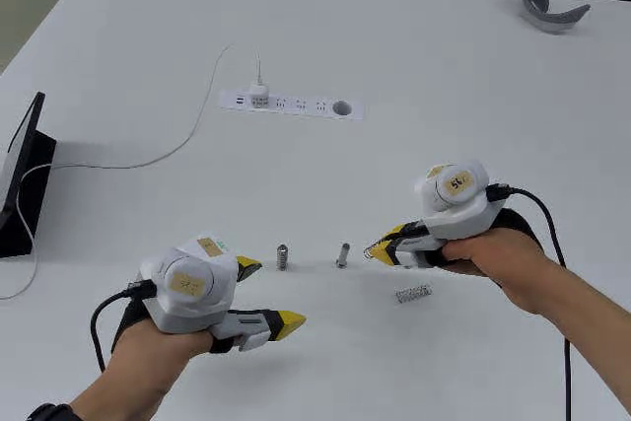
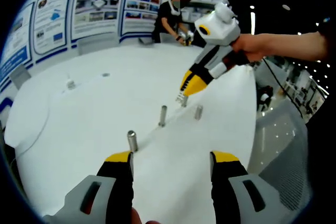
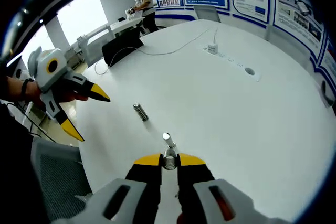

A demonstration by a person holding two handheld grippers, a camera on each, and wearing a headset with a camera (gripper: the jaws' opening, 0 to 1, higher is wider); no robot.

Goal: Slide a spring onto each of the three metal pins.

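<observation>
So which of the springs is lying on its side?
The loose spring on the table, near the right gripper. One other spring stands upright on a pin, and the third spring is pinched in that gripper's fingers.

Worktop: smooth, matt white surface. Bare pin: bright, polished metal. Spring at the tips of the right tongs: fine, shiny coiled metal wire. Left tongs and right tongs: smooth, slightly glossy white plastic shells; yellow and black plastic tips. Power strip: smooth white plastic.
</observation>
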